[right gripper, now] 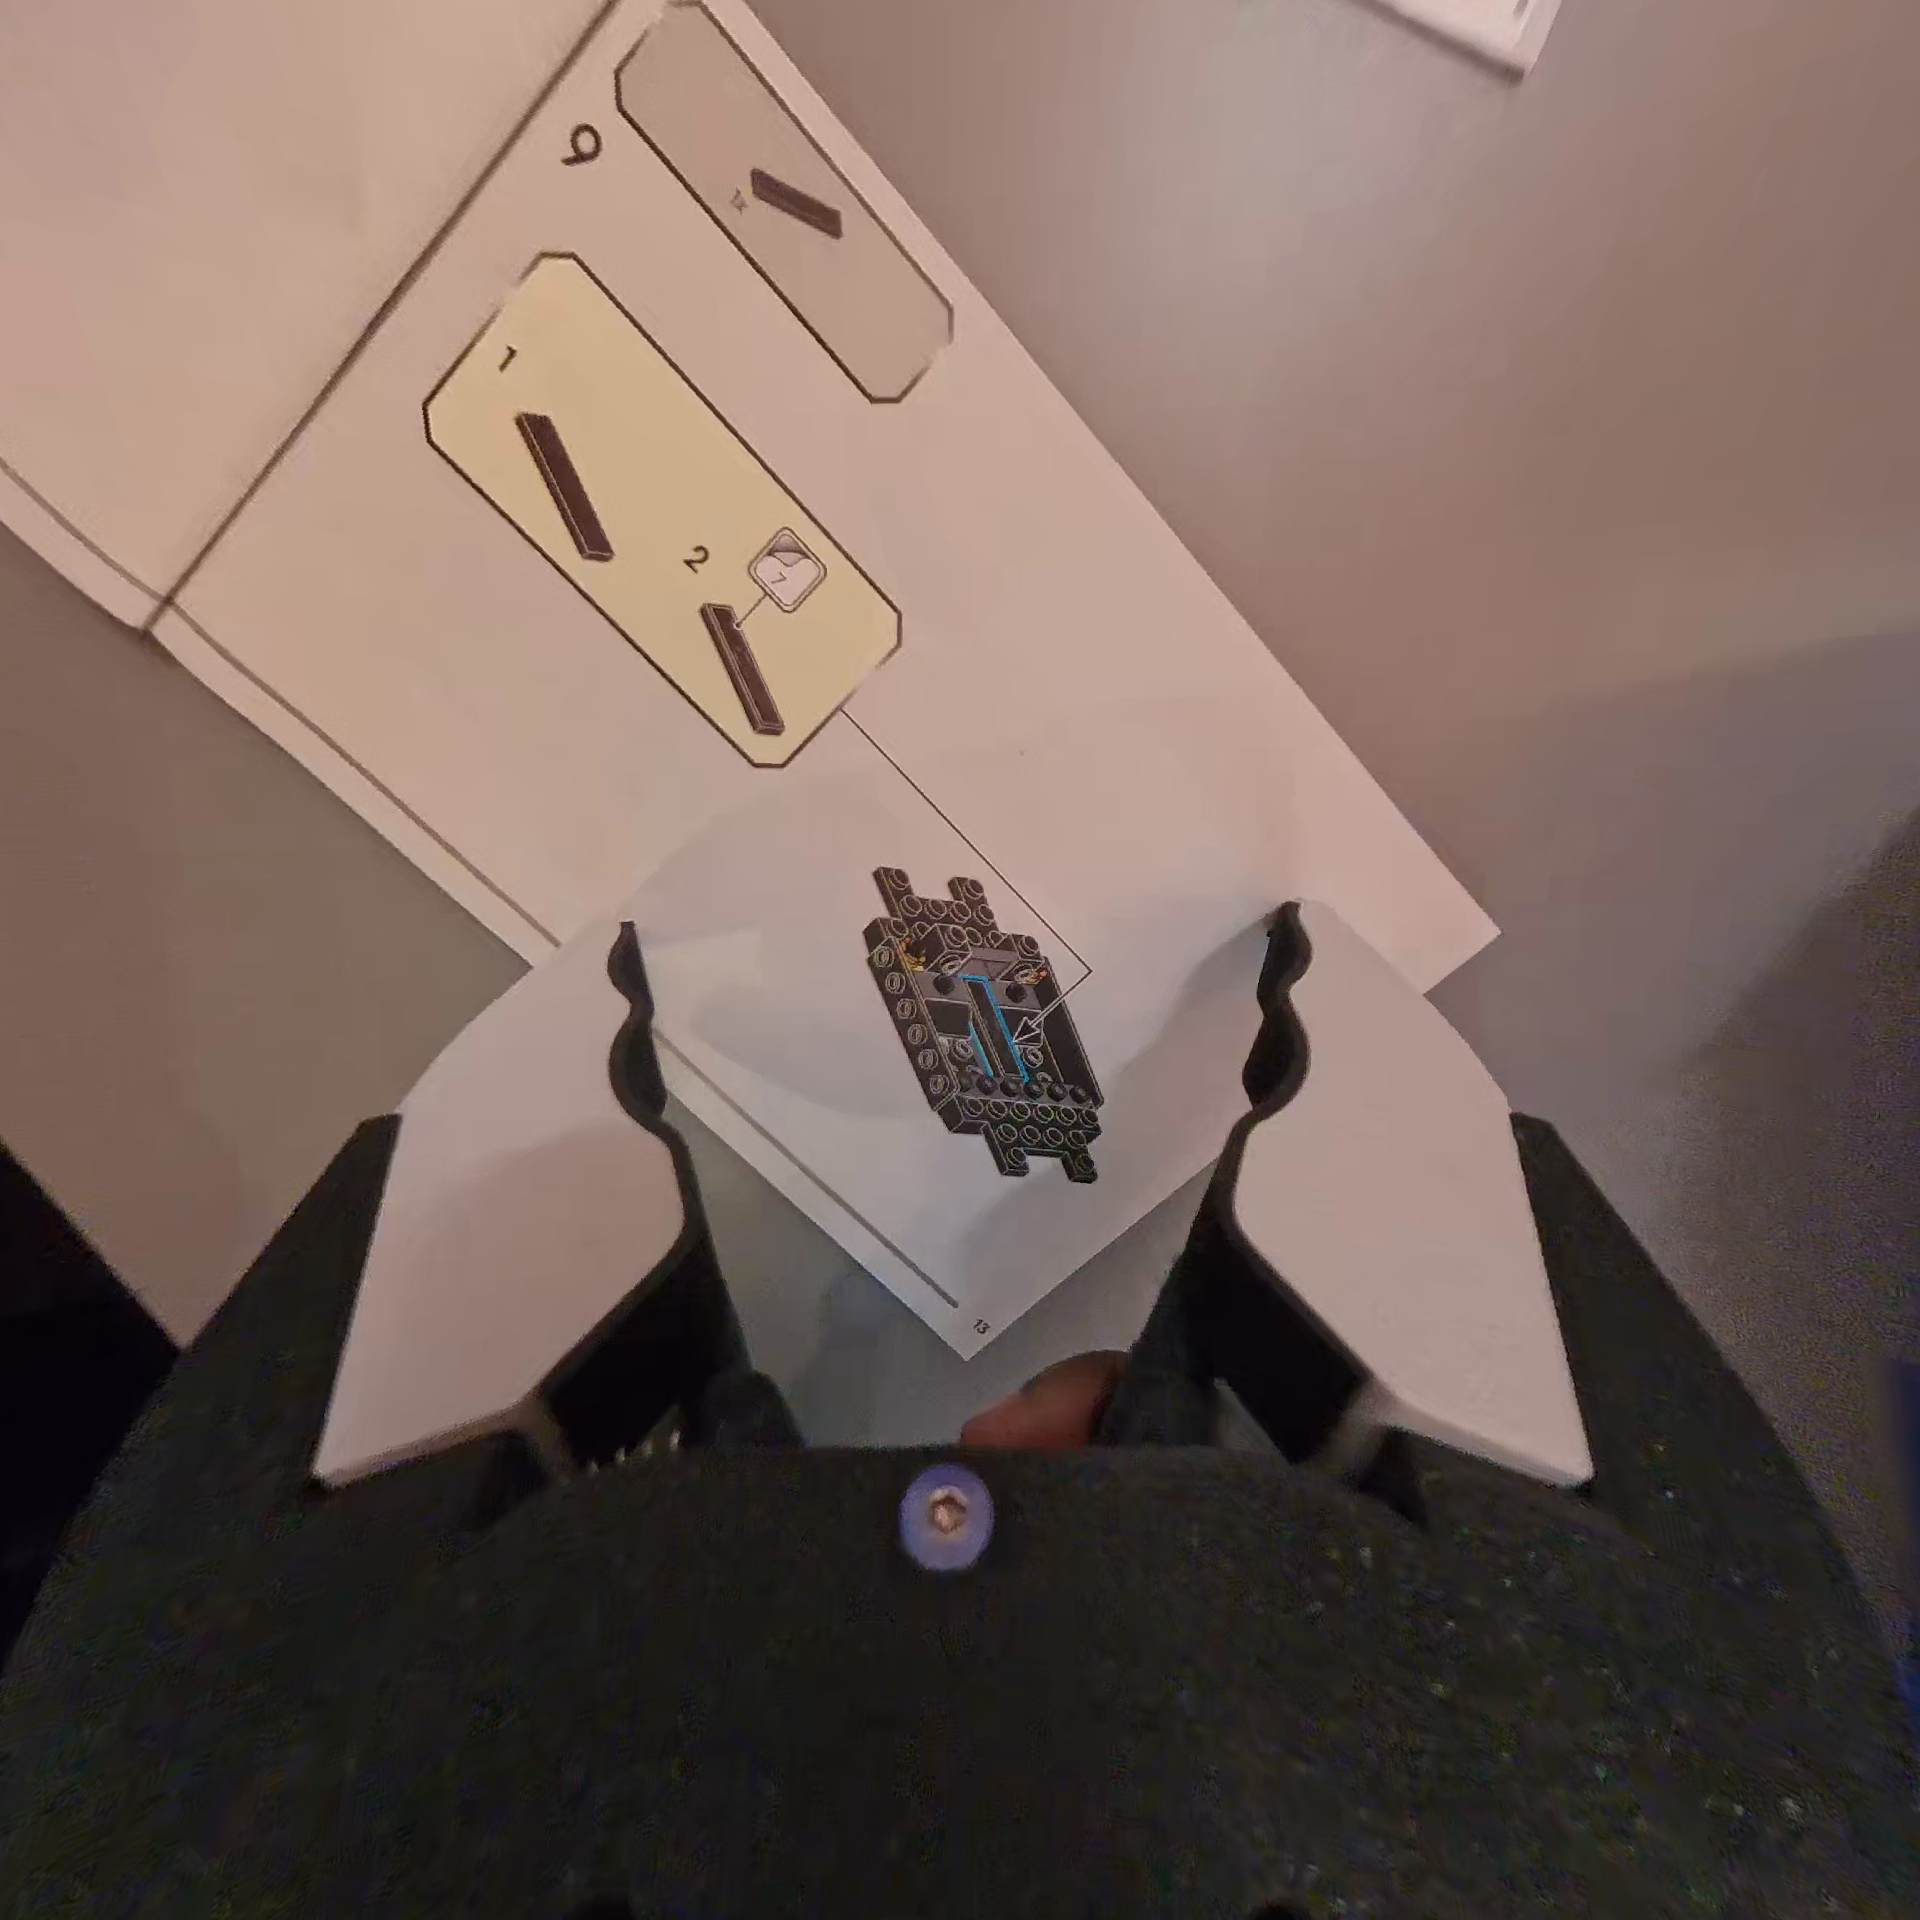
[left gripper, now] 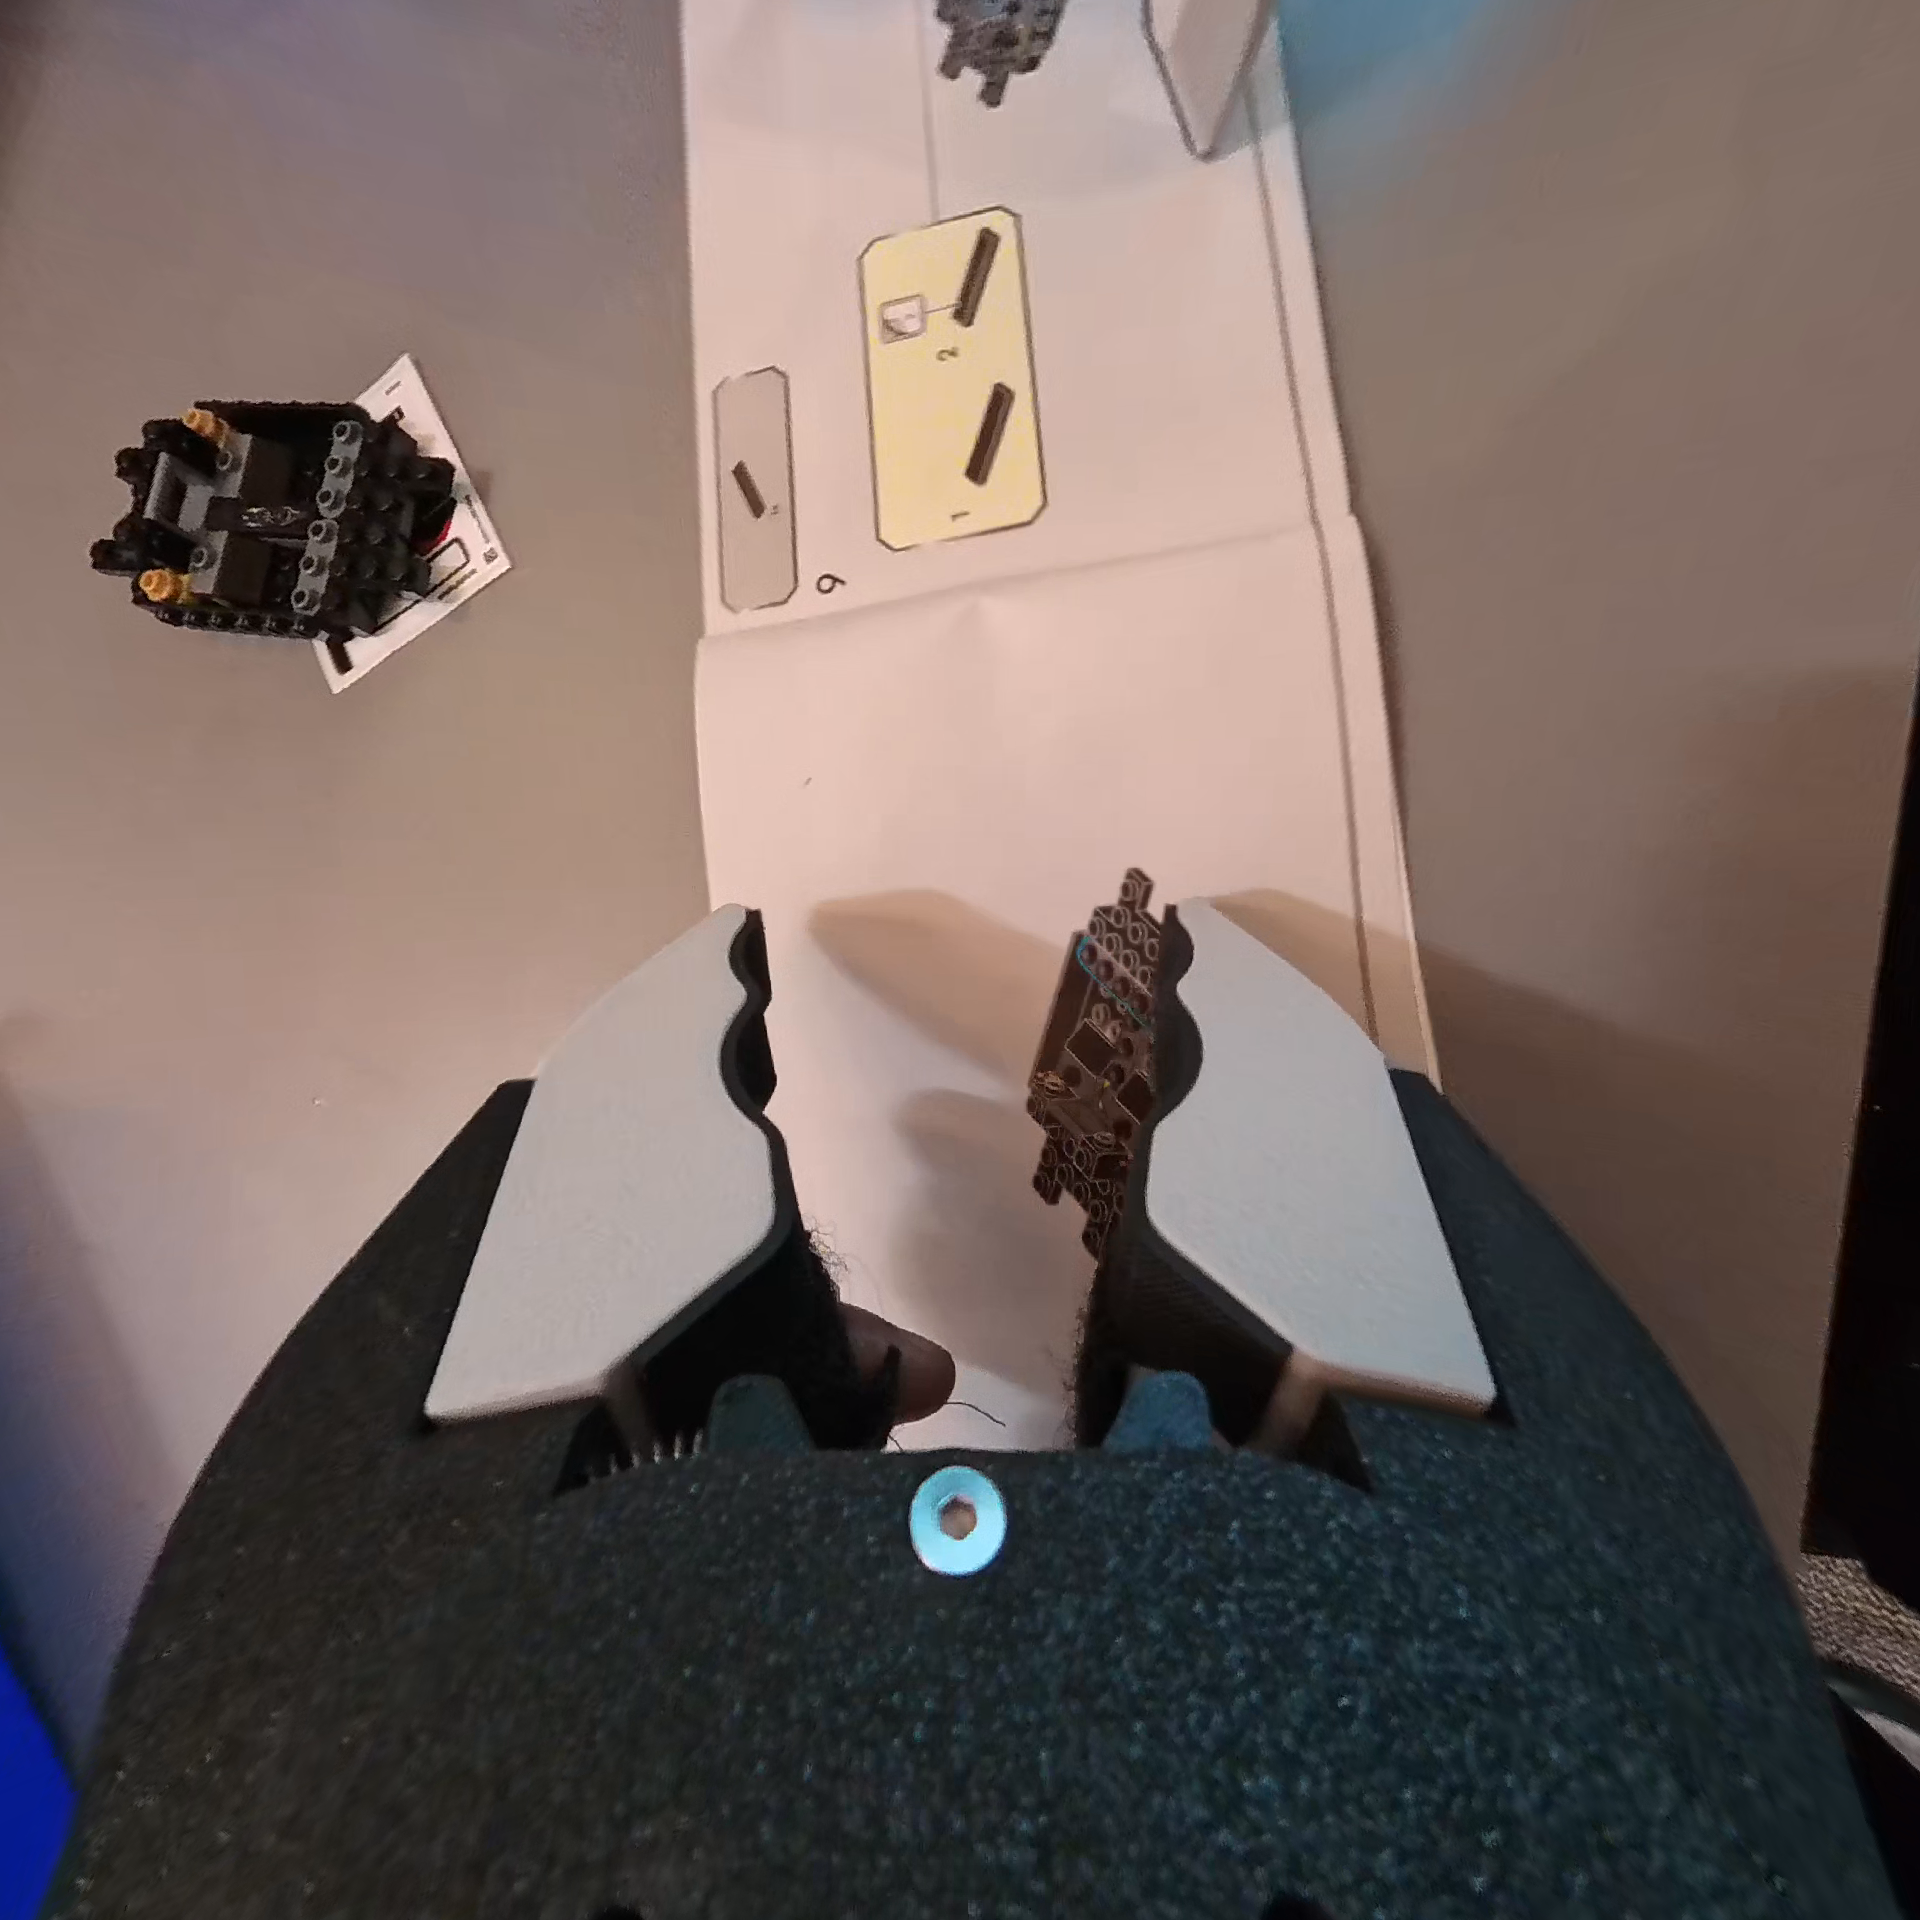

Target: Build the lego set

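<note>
**Grippers poised over instruction sheet, nothing held**

Left gripper (left gripper: 961,940) nearest in its own view, jaws wide apart, empty, hovering above the white instruction sheet (left gripper: 997,748). Printed drawing of the black model (left gripper: 1107,1049) showing beside the inner face of the right finger: ink on paper, not a brick. Fingertip of the person's hand (left gripper: 914,1371) just visible deep between the fingers.

Right gripper (right gripper: 951,920) likewise spread, clamped on nothing, framing the same printed drawing on the page corner.

Farther out on the sheet, a yellow panel (left gripper: 956,379) picturing a long black tile in two stages, and a grey panel (left gripper: 753,488) left of it showing that one part.

Far left, well apart from the sheet, the real lego build (left gripper: 265,509): black and grey bricks with two tan pins, sitting on a small white card (left gripper: 457,540) on the grey table (left gripper: 312,935). At the far edge, part of a pale object, too cropped to identify.

No loose long black tile visible in either view.

Judged step: reading the page, build only partly done. To do it well: find the long tile first, pinch it across its narrow sides near the middle, steady the build with the other gripper, align along the central channel, press down evenly.
</note>
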